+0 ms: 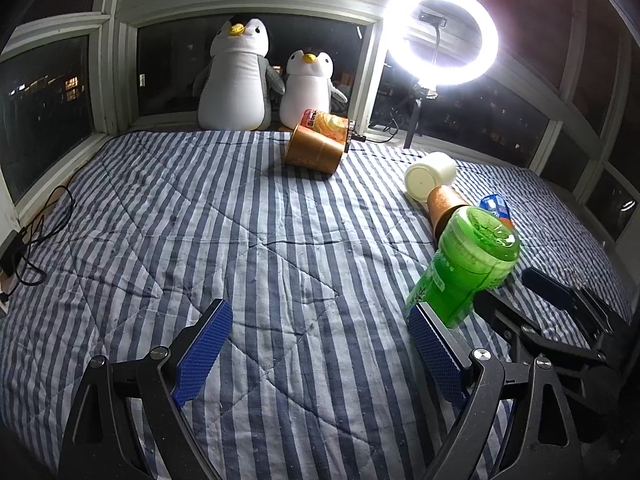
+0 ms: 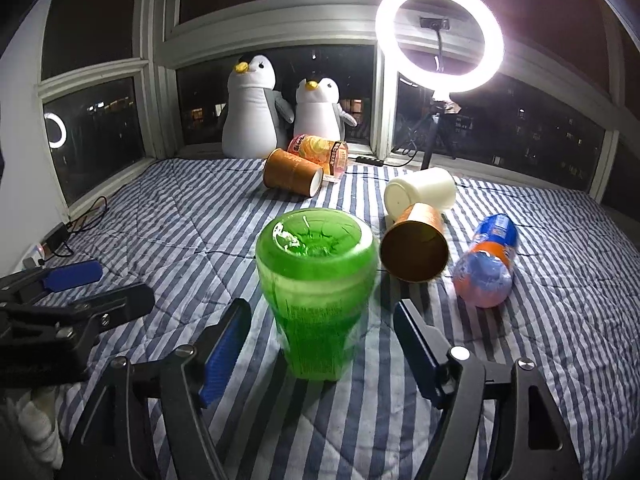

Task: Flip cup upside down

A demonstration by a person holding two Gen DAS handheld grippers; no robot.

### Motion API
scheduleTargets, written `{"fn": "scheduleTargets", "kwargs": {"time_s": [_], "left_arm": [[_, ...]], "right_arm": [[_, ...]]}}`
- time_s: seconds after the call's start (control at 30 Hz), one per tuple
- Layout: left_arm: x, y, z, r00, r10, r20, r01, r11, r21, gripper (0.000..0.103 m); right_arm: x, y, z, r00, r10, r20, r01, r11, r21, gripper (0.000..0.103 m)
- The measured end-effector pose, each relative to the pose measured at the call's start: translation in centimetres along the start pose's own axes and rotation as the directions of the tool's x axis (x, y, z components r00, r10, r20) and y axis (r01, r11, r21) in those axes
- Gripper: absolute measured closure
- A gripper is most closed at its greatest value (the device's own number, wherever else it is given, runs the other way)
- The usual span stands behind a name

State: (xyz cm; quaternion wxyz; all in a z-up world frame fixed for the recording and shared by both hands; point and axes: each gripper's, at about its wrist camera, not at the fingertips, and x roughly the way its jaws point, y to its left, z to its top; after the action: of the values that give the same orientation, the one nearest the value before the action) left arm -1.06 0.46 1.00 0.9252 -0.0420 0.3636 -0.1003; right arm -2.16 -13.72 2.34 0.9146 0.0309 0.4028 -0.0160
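A green translucent cup stands upside down on the striped blanket, base up, between the open jaws of my right gripper, which do not touch it. In the left wrist view the same green cup stands to the right, just past my left gripper's right finger. My left gripper is open and empty over the blanket. The right gripper shows at the right edge of the left wrist view.
A copper cup, a white cup and a blue-orange bottle lie right of the green cup. Another copper cup and an orange bottle lie farther back. Two penguin plushes, a ring light and cables line the windows.
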Motion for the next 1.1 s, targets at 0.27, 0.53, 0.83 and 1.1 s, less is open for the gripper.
{"fn": "scheduleTargets", "kwargs": {"time_s": [0.27, 0.53, 0.83, 1.1], "left_arm": [[-2.0, -1.8, -0.4, 0.998, 0.025, 0.05, -0.028, 0.998, 0.061, 0.003], [-5.3, -2.4, -1.2, 0.985, 0.084, 0.148, -0.095, 0.993, 0.072, 0.002], [-7.9, -1.8, -1.5, 0.97, 0.114, 0.213, -0.13, 0.989, 0.063, 0.001], [-8.2, -1.8, -1.5, 0.971, 0.111, 0.213, -0.128, 0.99, 0.066, 0.001]], "right_arm": [[-3.2, -0.6, -1.0, 0.999, -0.027, 0.023, 0.026, 0.999, 0.041, 0.02], [-6.3, -0.8, -1.9, 0.995, -0.07, 0.07, 0.062, 0.992, 0.107, 0.014], [-8.5, -1.0, -1.6, 0.99, -0.073, 0.119, 0.055, 0.986, 0.155, 0.013], [-8.9, -0.4, -1.7, 0.987, -0.091, 0.134, 0.073, 0.989, 0.131, 0.013]]}}
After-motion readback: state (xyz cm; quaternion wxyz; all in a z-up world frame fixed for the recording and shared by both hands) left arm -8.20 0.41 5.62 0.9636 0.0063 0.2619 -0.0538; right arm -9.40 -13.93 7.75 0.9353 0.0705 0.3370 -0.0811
